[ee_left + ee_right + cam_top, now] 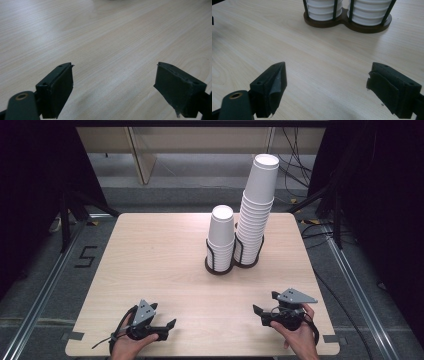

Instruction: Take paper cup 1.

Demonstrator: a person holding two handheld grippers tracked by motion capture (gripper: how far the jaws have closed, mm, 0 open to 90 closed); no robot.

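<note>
Two stacks of white paper cups stand in a dark double holder at the table's middle right: a short stack and a taller, leaning stack. My left gripper rests near the front left edge, held by a hand, its jaws wide apart over bare wood. Near the front right, my right gripper is open too, and between its jaws lies only tabletop. The holder and the bottoms of both stacks lie ahead of it.
The light wooden table is bordered by grey floor with metal rails on both sides. Cables lie on the floor at the back right. Dark curtains flank the scene.
</note>
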